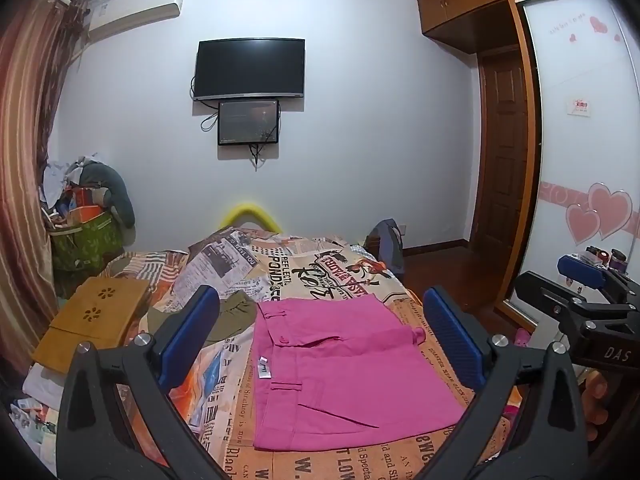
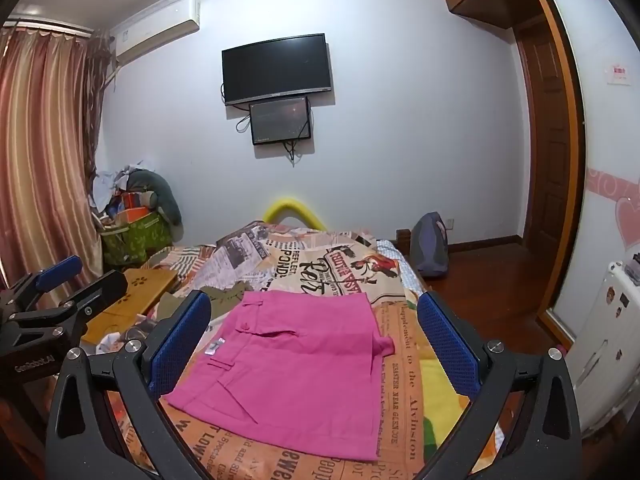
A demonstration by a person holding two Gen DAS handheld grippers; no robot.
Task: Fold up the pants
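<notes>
The pink pants (image 1: 340,360) lie folded into a flat, compact rectangle on the newspaper-print bed cover (image 1: 320,268), waistband and white label to the left. My left gripper (image 1: 320,300) hovers over them, jaws wide open, nothing between the blue pads. The right wrist view shows the same pink pants (image 2: 296,360) on the bed cover (image 2: 404,360), with my right gripper (image 2: 314,300) open and empty above them. Each gripper also shows in the other's view: the right gripper (image 1: 580,280) at the right edge, the left gripper (image 2: 60,280) at the left edge.
An olive garment (image 1: 236,316) lies just left of the pants, next to a wooden lap tray (image 1: 92,320). A cluttered green bag (image 1: 84,236) stands by the curtain. A backpack (image 2: 430,248) sits on the floor at the bed's far right corner; a white appliance (image 2: 600,360) stands at right.
</notes>
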